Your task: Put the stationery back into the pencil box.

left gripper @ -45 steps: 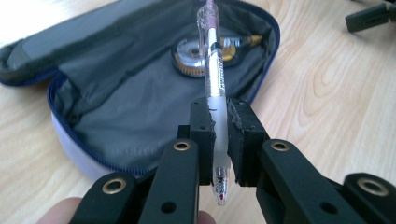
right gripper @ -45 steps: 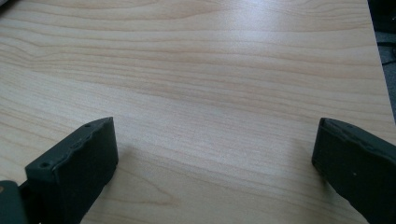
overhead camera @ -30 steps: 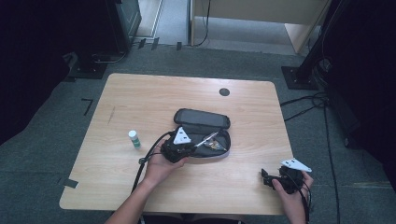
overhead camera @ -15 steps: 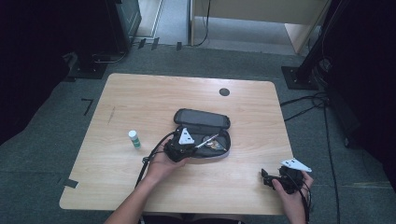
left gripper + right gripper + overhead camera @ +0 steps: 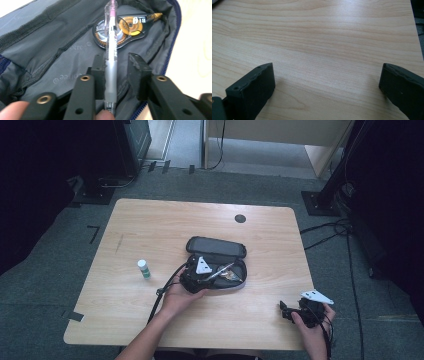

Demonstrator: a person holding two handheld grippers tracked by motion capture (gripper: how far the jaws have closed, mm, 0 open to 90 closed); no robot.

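Pale wood-grain table (image 5: 150, 227) carries my open grey fabric pencil case (image 5: 50, 50), zip-edged, holding a round correction-tape dispenser (image 5: 120, 30) and a slim clear pen (image 5: 111, 52). My left gripper (image 5: 116, 72) has just been opening; the pen lies between its jaws, touching one pad. My right gripper (image 5: 325, 82) gapes wide over bare wood.

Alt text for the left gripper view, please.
A pen lies between the left hand-held gripper's jaws, which have just been opening, over the open pencil case's grey lining. A correction tape dispenser lies beyond, under the pen.
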